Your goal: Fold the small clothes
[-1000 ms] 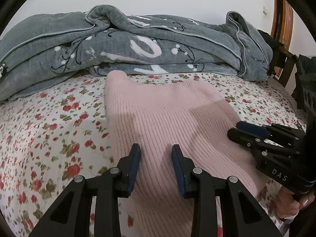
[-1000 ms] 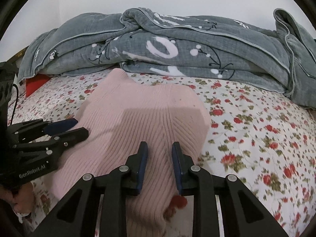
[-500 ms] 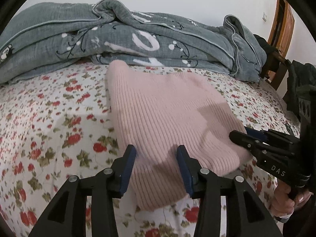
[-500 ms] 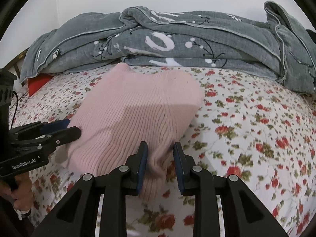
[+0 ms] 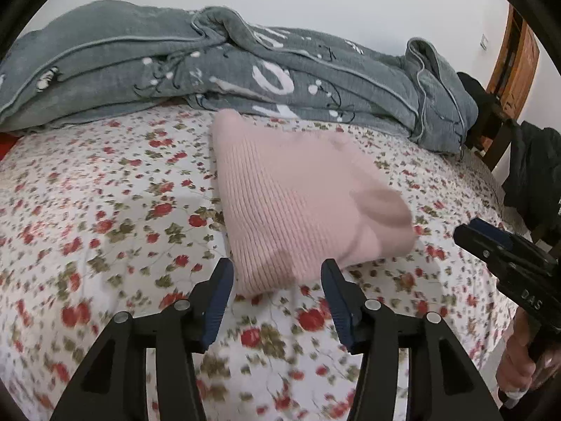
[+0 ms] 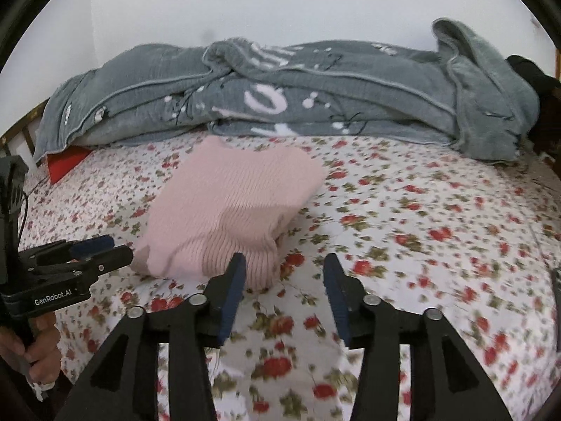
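Bed w/ white floral sheet [image 5: 105,210] fills both views, plain pale wall behind; grey blanket [image 5: 245,70] heaped along the far edge. Far left in right-wrist view: a red item [image 6: 66,165] pokes out from under the blanket's end, bit of wooden frame beside it. Left gripper [image 5: 277,273] low over the sheet, jaws have just been opening, now apart w/ nothing between them; the near folded corner of the pink knit [image 5: 298,203] shows past the gap but isn't touched by the pads. Pink knit lies folded flat in a rough rectangle mid-bed, far end just short of the blanket, ribbing running lengthwise. Right gripper [image 6: 284,270] just right of the knit's near corner, jaws also just been opening, apart and empty, only sheet between them. Each gripper shows side-on in the other's view, a hand [image 6: 38,343] round its handle. Far right in left-wrist view: wooden furniture [image 5: 515,66] w/ dark clothing [image 5: 533,175] draped by it.
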{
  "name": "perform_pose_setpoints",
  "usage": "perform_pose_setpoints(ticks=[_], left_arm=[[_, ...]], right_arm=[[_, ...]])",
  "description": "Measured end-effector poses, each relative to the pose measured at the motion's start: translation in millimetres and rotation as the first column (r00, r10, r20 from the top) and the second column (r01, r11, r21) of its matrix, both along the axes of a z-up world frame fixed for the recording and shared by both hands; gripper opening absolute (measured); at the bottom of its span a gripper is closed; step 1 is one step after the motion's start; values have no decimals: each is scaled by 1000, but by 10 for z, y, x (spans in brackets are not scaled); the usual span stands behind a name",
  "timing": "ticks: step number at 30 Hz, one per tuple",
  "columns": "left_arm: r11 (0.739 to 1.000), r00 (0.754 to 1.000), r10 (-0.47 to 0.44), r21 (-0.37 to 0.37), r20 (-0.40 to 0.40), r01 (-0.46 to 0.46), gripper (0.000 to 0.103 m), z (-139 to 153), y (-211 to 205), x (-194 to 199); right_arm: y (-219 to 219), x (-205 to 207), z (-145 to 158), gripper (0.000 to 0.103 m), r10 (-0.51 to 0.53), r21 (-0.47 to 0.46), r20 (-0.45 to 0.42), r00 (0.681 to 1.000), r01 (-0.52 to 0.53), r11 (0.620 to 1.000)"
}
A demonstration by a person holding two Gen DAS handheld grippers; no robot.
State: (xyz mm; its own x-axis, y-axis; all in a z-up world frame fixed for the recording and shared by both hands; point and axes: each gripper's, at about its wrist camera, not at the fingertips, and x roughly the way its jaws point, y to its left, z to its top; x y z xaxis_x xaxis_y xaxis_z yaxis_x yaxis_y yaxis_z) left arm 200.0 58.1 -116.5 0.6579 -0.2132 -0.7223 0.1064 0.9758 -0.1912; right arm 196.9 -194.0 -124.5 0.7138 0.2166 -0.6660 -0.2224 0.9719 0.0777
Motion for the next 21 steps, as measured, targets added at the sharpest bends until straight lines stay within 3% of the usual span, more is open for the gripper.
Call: perform_pose_setpoints(ticks=[4, 8, 12, 15, 21], left_arm=[[999, 999, 27, 35, 22, -28, 56, 214, -62, -221], [997, 997, 43, 66, 57, -47, 66, 431, -163, -457], [994, 994, 64, 84, 91, -72, 73, 578, -245, -670], [991, 991, 79, 101, 108, -89, 81, 657, -306, -823], [987, 989, 87, 121, 121, -101, 85, 728, -389, -1023]], right_arm=[[-135, -261, 221, 71, -40, 13, 29, 999, 40, 999], [-213, -457, 365, 80, -53, 12, 25, 998, 53, 999], [-272, -664, 444, 97, -73, 6, 41, 996, 73, 997], [-289, -817, 512, 100, -84, -13, 59, 995, 85, 996], [-354, -1041, 578, 101, -81, -19, 50, 995, 82, 996]])
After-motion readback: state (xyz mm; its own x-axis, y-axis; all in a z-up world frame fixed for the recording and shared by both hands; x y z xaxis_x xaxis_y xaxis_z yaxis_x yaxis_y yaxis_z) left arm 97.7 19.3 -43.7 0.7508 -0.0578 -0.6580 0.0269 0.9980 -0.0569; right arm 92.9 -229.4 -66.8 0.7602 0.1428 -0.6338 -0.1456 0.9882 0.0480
